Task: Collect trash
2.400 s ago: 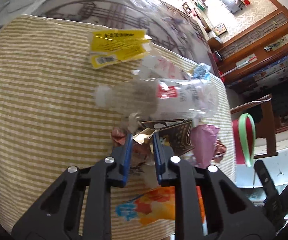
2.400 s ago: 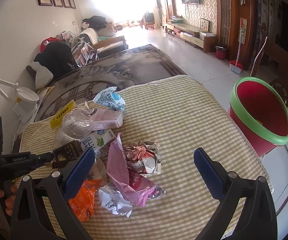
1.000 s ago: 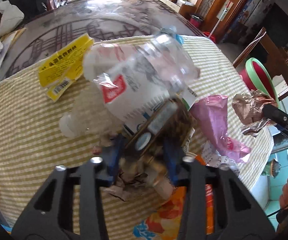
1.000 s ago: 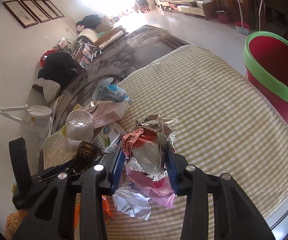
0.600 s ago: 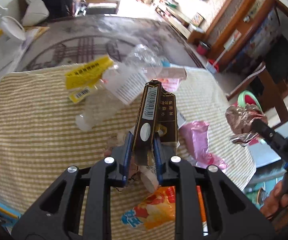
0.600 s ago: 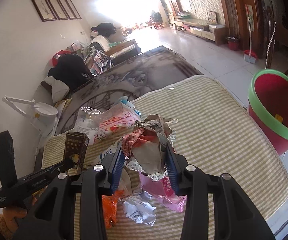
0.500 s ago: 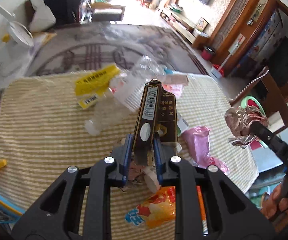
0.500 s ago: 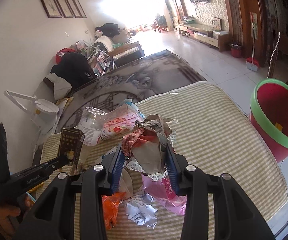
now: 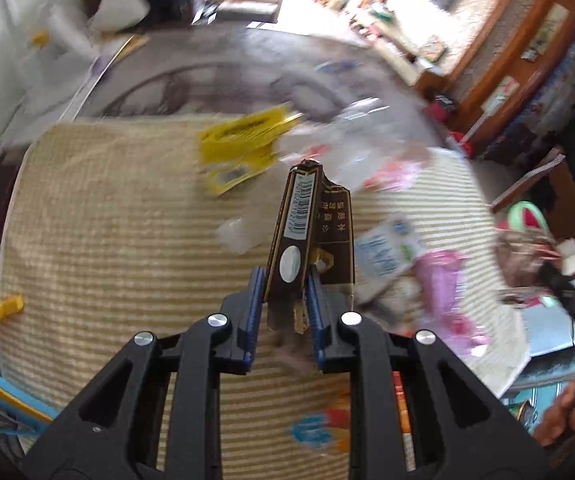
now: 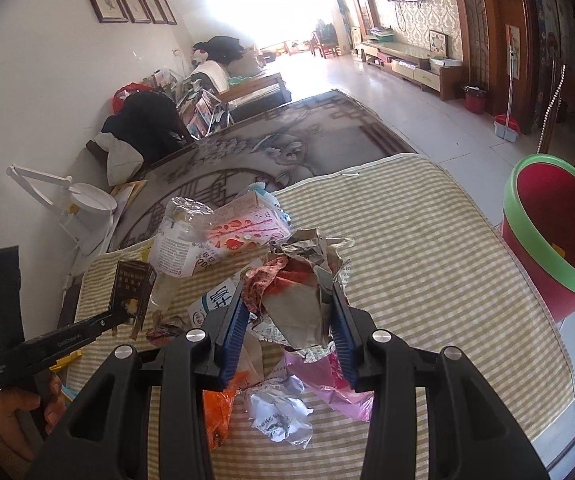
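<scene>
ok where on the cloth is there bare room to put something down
Bare cloth runs from the held foil wad to the edge by the bin. In the left view, another bare stretch lies left of the brown box, below the yellow wrapper. The middle pile is crowded.

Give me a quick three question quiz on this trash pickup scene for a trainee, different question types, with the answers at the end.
1. True or false: the left gripper is open.
2. The right gripper holds: A) clear plastic bottle B) crumpled foil wrapper C) pink bag
3. Fill in: the red bin has a ____ rim.

Key: 1 false, it is shut on the dark brown carton. 2 B. 3 green.
</scene>
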A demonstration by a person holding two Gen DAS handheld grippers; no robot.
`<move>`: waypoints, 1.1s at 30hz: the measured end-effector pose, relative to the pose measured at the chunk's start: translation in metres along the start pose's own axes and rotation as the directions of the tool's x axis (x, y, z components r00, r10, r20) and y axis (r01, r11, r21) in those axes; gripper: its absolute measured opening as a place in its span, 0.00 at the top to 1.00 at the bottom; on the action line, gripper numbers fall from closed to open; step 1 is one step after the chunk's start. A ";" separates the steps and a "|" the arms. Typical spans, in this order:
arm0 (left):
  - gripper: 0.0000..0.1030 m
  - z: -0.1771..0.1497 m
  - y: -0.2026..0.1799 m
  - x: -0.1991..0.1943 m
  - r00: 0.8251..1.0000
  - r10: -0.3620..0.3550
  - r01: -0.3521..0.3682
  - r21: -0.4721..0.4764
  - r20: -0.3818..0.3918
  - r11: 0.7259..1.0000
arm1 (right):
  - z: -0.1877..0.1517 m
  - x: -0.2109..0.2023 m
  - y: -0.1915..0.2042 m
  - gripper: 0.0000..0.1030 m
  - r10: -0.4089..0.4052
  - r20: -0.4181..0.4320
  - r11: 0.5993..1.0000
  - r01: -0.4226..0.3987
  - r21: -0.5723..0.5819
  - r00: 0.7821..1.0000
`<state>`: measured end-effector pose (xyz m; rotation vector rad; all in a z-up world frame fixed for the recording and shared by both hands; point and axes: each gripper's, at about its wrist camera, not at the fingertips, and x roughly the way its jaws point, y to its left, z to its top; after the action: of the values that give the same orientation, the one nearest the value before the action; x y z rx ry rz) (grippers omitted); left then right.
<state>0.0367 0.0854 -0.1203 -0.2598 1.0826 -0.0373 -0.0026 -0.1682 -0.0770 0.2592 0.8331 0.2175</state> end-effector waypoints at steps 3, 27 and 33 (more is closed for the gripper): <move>0.80 -0.006 0.028 0.014 0.998 0.051 -0.053 -0.054 -0.041 0.997 | -0.002 0.002 -0.005 0.63 -0.006 -0.009 1.000 0.006 0.012 1.000; 0.67 0.006 0.062 0.043 0.981 0.192 -0.193 -0.101 -0.018 0.976 | -0.001 0.006 -0.002 0.61 0.011 -0.017 1.000 -0.010 0.011 1.000; 0.67 0.008 0.015 -0.014 0.980 0.144 -0.141 -0.029 0.137 0.990 | 0.004 0.001 -0.003 0.61 0.012 0.010 1.000 -0.012 0.009 1.000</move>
<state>0.0355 0.1038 -0.1086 -0.1983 0.9608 0.1184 0.0017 -0.1711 -0.0763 0.2738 0.8228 0.2235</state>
